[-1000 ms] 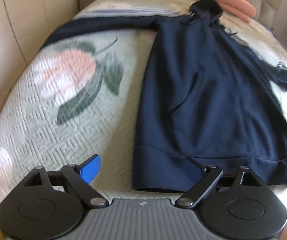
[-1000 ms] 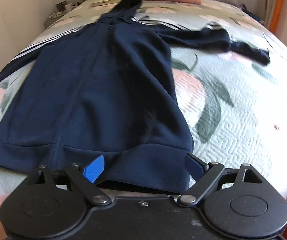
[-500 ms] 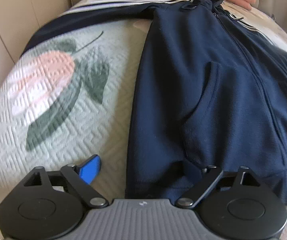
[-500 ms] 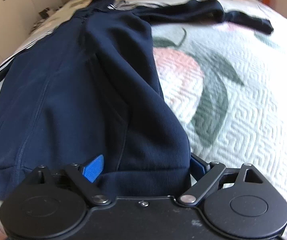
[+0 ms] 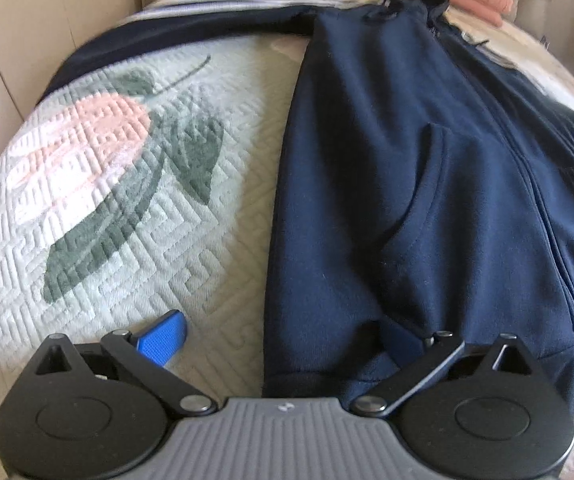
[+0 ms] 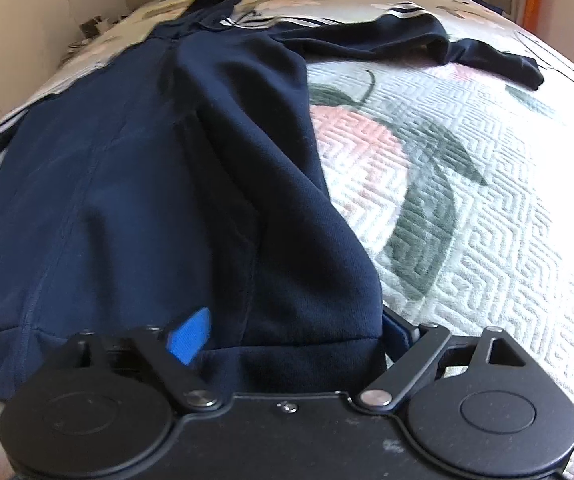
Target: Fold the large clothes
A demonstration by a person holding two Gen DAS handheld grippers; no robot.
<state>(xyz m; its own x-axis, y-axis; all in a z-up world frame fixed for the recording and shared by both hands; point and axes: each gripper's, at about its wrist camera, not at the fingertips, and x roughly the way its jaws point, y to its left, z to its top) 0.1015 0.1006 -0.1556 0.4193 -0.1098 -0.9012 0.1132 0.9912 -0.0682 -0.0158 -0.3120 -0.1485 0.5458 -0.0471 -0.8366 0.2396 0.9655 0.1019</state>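
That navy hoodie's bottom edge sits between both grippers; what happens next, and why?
Probably both close on the hem. The left gripper and right gripper are open astride the navy hoodie, which lies flat on the quilt, unfolded.

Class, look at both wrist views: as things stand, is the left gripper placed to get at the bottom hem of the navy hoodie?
Probably yes. The left gripper stands open at the navy hoodie, its hem corner already between the fingers, nothing else on the quilted bedspread blocking it.
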